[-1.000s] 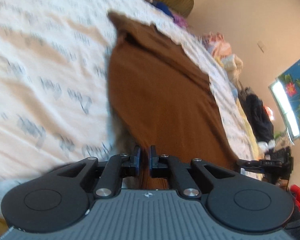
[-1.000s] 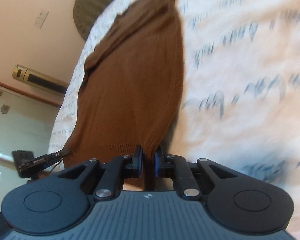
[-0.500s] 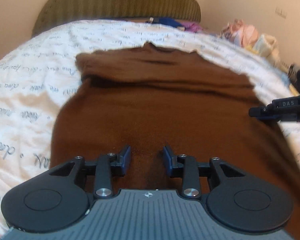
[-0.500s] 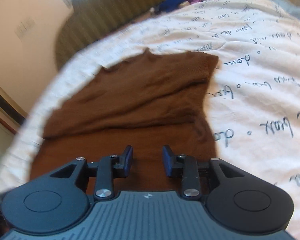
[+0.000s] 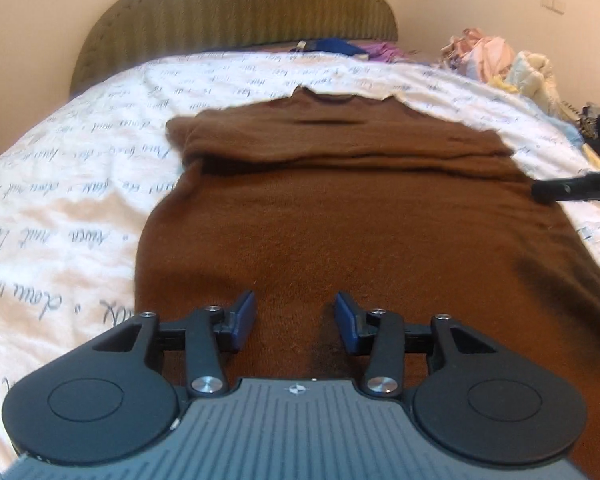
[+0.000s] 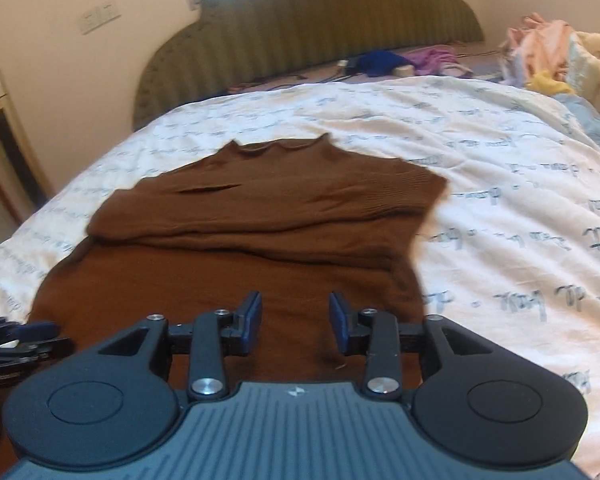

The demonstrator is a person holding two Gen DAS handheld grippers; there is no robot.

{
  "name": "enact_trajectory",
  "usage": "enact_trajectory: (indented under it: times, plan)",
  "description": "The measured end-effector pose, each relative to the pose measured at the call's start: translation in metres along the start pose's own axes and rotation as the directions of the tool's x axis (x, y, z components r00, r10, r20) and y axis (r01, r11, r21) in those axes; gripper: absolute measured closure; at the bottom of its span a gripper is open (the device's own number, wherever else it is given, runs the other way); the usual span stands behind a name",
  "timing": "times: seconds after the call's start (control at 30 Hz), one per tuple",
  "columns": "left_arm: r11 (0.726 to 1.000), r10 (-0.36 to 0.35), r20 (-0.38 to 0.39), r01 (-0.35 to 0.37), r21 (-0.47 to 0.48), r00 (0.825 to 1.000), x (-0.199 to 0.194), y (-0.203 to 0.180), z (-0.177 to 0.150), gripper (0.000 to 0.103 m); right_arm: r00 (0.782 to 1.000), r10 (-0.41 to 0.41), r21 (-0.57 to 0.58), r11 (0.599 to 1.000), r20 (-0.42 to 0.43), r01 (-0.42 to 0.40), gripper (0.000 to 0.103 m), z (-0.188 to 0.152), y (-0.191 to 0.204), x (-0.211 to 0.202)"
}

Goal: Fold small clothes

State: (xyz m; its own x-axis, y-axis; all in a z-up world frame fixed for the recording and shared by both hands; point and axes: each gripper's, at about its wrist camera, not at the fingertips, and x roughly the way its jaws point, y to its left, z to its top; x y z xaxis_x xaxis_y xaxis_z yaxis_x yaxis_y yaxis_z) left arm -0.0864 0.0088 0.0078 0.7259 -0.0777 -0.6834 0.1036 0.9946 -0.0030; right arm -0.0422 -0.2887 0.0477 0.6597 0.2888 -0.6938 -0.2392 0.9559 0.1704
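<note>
A brown knitted sweater (image 5: 340, 216) lies flat on the white bedspread (image 5: 60, 184), collar toward the headboard, with both sleeves folded across the chest. My left gripper (image 5: 295, 316) hovers over its near hem, jaws opening, nothing pinched between the blue pads. In the right wrist view the same sweater (image 6: 260, 232) lies ahead. My right gripper (image 6: 295, 314) is over the hem near the right edge, jaws also opening and holding nothing. The right gripper's finger (image 5: 572, 190) shows at the left view's right edge. The left gripper's fingers (image 6: 24, 336) show at the right view's left edge.
A green ribbed headboard (image 5: 236, 8) stands behind the bed. Blue and purple clothes (image 6: 384, 62) lie by it. A heap of pale clothes (image 5: 496, 60) sits at the bed's far right. A tall white and gold unit (image 6: 4, 136) stands by the left wall.
Both grippers were shut on the sweater's hem a second ago and have let go. Both have swung round to face the headboard, and the sweater now lies flat.
</note>
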Motion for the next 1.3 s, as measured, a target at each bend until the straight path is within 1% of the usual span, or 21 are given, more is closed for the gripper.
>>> enact_trajectory:
  times: [0.07, 0.1, 0.17, 0.27, 0.3, 0.4, 0.47, 0.5, 0.53, 0.6, 0.7, 0.8, 0.87, 0.9, 0.93, 0.97, 1.07, 1.1, 1.13, 1.23, 1.3]
  plan:
    - [1.000, 0.012, 0.027, -0.012, 0.017, 1.000, 0.001, -0.002, -0.006, 0.054, 0.993, -0.070, -0.034, 0.997, -0.096, 0.067, 0.064, -0.017, -0.005, 0.022]
    - [1.000, 0.016, 0.032, -0.017, 0.024, 0.999, 0.001, -0.003, -0.007, 0.054, 0.999, -0.040, -0.069, 0.997, -0.025, 0.039, 0.064, -0.026, -0.010, 0.017]
    - [1.000, 0.018, 0.034, -0.019, 0.018, 0.999, 0.001, -0.003, -0.008, 0.053, 0.999, -0.043, -0.040, 0.998, -0.024, 0.042, 0.065, -0.029, -0.022, 0.012]
    - [0.999, 0.025, 0.047, -0.026, 0.020, 0.999, 0.001, -0.004, -0.010, 0.053, 0.988, -0.149, -0.033, 0.988, -0.050, 0.148, 0.064, -0.024, -0.011, -0.004]
    - [0.999, 0.029, 0.053, -0.030, 0.025, 0.998, 0.001, -0.005, -0.012, 0.052, 0.989, -0.142, -0.043, 0.989, -0.040, 0.140, 0.061, -0.024, -0.003, -0.010]
    - [0.999, 0.030, 0.058, -0.032, 0.023, 0.998, 0.002, -0.004, -0.012, 0.052, 0.999, -0.016, -0.102, 0.995, -0.045, 0.011, 0.063, -0.032, 0.026, -0.019]
    - [0.999, 0.027, 0.059, -0.028, 0.022, 0.998, 0.002, -0.003, -0.012, 0.052, 0.994, -0.066, -0.210, 0.977, -0.089, 0.046, 0.063, -0.048, 0.038, -0.010]
    - [0.999, 0.026, 0.060, -0.027, 0.022, 0.998, 0.002, -0.003, -0.012, 0.052, 0.997, -0.068, -0.258, 0.965, -0.047, 0.053, 0.059, -0.059, 0.037, -0.010]
    - [0.999, 0.024, 0.062, -0.026, 0.022, 0.998, 0.002, -0.002, -0.012, 0.052, 0.998, -0.066, -0.275, 0.960, -0.018, 0.058, 0.046, -0.064, 0.031, -0.011]
    - [0.999, 0.024, 0.063, -0.025, 0.022, 0.998, 0.002, -0.002, -0.013, 0.052, 0.996, -0.077, -0.175, 0.982, -0.036, 0.069, 0.030, -0.060, 0.011, -0.015]
    - [0.999, 0.026, 0.065, -0.028, 0.022, 0.998, 0.002, -0.002, -0.013, 0.051, 0.988, -0.145, -0.156, 0.978, -0.049, 0.136, 0.030, -0.054, 0.015, -0.028]
    - [0.999, 0.029, 0.067, -0.031, 0.021, 0.997, 0.002, -0.002, -0.014, 0.051, 0.999, -0.035, -0.157, 0.987, -0.027, 0.030, 0.029, -0.061, 0.032, -0.044]
    - [0.999, 0.031, 0.068, -0.033, 0.023, 0.997, 0.002, -0.003, -0.014, 0.051, 0.997, 0.013, -0.165, 0.986, -0.072, -0.025, 0.029, -0.070, 0.038, -0.038]
    - [0.999, 0.032, 0.069, -0.033, 0.024, 0.997, 0.002, -0.003, -0.014, 0.051, 0.995, 0.000, -0.182, 0.983, -0.103, -0.019, 0.029, -0.076, 0.038, -0.028]
    - [0.999, 0.031, 0.070, -0.033, 0.024, 0.997, 0.001, -0.003, -0.014, 0.051, 0.999, 0.005, -0.237, 0.971, -0.048, -0.016, 0.028, -0.085, 0.037, -0.029]
    - [0.999, 0.032, 0.070, -0.034, 0.021, 0.997, 0.000, -0.002, -0.014, 0.050, 0.999, 0.012, -0.251, 0.968, -0.039, -0.021, 0.028, -0.088, 0.035, -0.033]
    - [0.999, 0.044, 0.078, -0.042, -0.027, 0.996, -0.021, 0.009, -0.017, 0.048, 0.998, -0.042, -0.155, 0.987, -0.045, 0.034, 0.027, -0.078, 0.025, -0.052]
    - [0.998, 0.033, 0.089, -0.028, -0.053, 0.995, -0.030, 0.016, -0.020, 0.043, 0.999, -0.031, -0.134, 0.991, -0.032, 0.026, 0.027, -0.079, 0.022, -0.065]
    - [0.996, 0.020, 0.096, -0.012, -0.086, 0.995, -0.040, 0.026, -0.026, 0.035, 1.000, -0.002, -0.104, 0.995, -0.024, 0.000, 0.027, -0.079, 0.016, -0.075]
    - [0.981, -0.034, 0.051, 0.043, -0.188, 0.998, -0.057, 0.055, -0.044, 0.030, 0.995, 0.090, 0.079, 0.993, -0.040, -0.086, 0.027, -0.084, -0.018, -0.100]
    - [0.953, -0.135, 0.007, 0.132, -0.273, 0.991, -0.064, 0.074, -0.056, 0.029, 0.983, 0.161, 0.218, 0.966, -0.085, -0.140, 0.027, -0.084, -0.044, -0.104]
